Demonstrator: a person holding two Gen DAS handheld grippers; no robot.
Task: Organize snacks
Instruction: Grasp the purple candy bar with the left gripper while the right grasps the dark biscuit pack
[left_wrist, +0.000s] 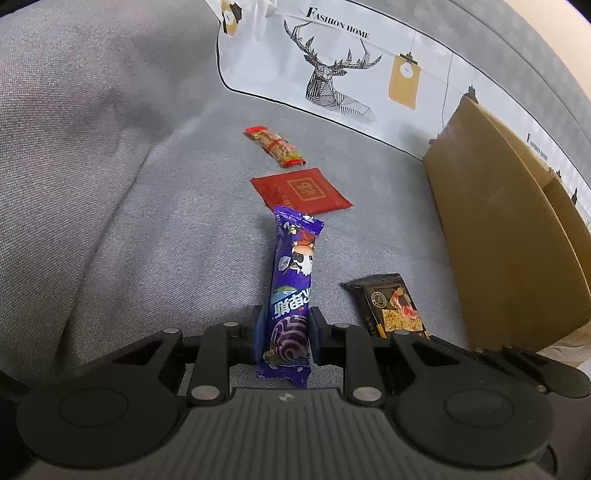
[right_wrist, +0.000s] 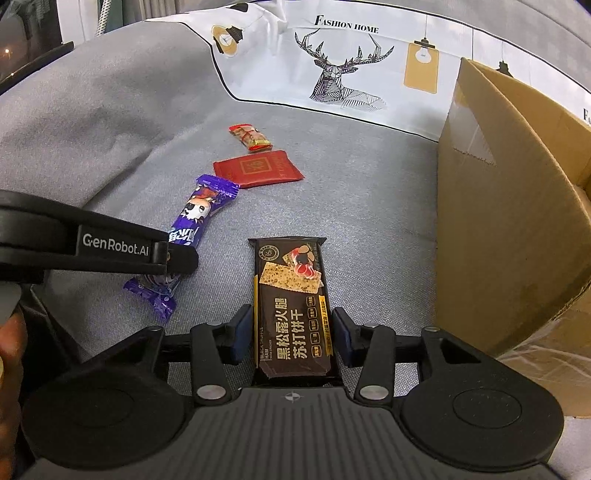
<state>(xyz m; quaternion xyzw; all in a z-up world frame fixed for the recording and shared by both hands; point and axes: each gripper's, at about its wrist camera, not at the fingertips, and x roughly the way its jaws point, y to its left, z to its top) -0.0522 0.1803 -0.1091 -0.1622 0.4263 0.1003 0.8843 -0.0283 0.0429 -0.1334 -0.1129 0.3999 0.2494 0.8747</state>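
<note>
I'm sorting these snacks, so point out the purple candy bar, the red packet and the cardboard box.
purple candy bar (left_wrist: 291, 280): left wrist view, middle of wrapper.
red packet (right_wrist: 258, 171): right wrist view, centre of its face.
cardboard box (right_wrist: 491, 229): right wrist view, near side wall.

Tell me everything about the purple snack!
The purple snack is a long, shiny foil-like wrapper with crimped ends, a cartoon face and white Chinese writing. It lies on the grey cloth, its far end near the red packet. The left gripper has closed its fingers on its near half.
</note>
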